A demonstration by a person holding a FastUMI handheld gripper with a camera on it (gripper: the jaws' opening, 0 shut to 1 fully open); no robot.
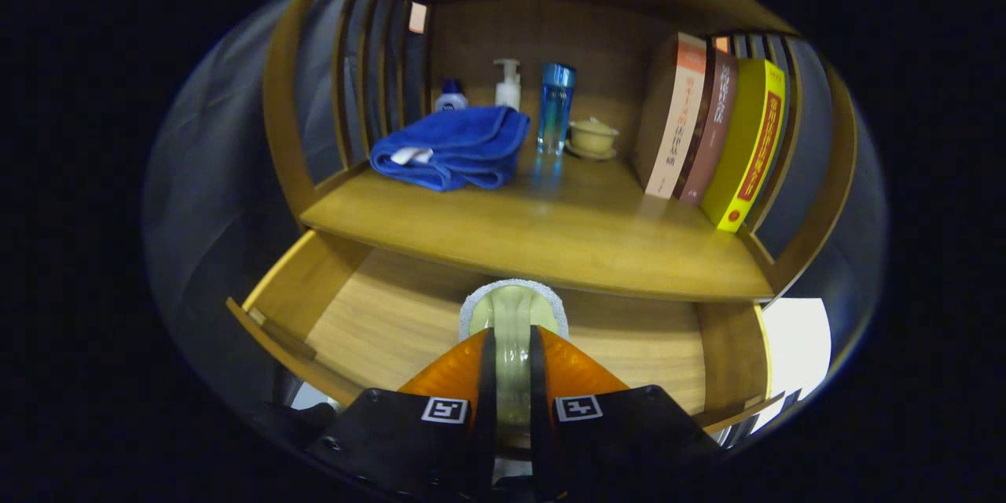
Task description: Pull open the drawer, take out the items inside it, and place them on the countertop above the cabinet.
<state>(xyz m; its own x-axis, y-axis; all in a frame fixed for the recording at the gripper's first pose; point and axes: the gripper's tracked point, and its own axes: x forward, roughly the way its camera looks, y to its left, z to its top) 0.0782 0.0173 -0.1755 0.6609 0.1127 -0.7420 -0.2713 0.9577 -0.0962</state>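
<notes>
You see a glossy yellow wooden countertop (550,228), a soft blue terry-cloth towel (456,145), a clear blue glossy bottle (556,106), and a matt, grained wooden drawer (377,314).

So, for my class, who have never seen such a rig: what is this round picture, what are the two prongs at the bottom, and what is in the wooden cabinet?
A camera rides on hand-held tongs and looks along their two fingers. They grip a pale green sponge with a white edge above the open wooden drawer. On the wooden countertop lie a folded blue towel, a blue bottle, a white pump bottle, a small lidded cup and three upright books.
</notes>
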